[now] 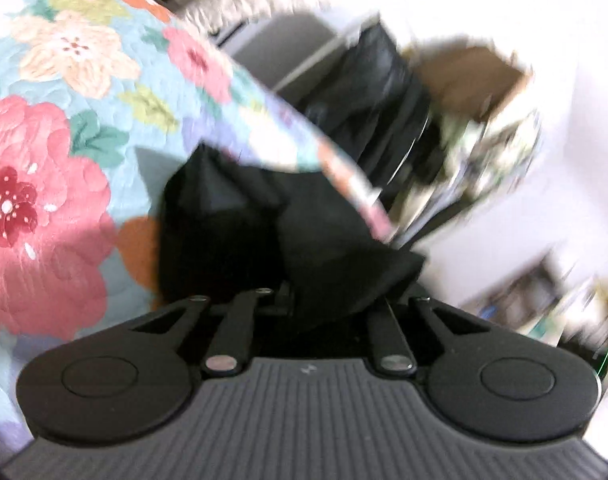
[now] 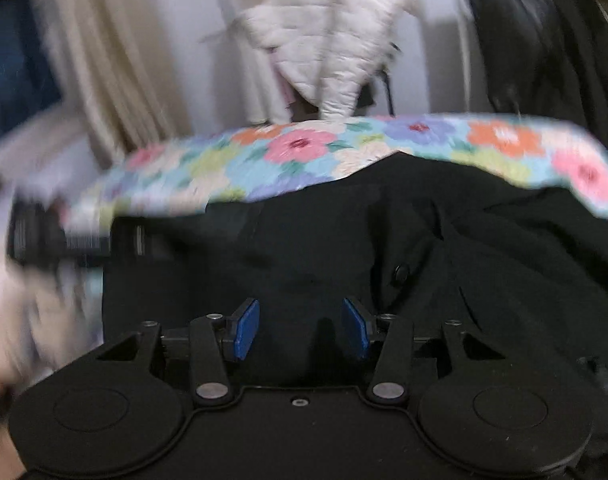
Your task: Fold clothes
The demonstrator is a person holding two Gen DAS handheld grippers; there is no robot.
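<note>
My left hand-held gripper (image 1: pixel 323 292) pinches the soft, limp black woven garment (image 1: pixel 232 232) at a bunched edge; my right hand-held gripper (image 2: pixel 300 328) gapes empty above it, and I judge the hem the better hold.

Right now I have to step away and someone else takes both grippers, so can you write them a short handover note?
Left gripper: shut on the black garment; cloth bunches between its fingers.
Right gripper: open, blue pads apart, just over the same garment, holding nothing.
The garment lies crumpled on the floral quilt; a button shows near the right gripper.
Done: no neat fold visible yet.
Left: probably spread it flat, then fold. Both views are blurred, so check grips first.
</note>
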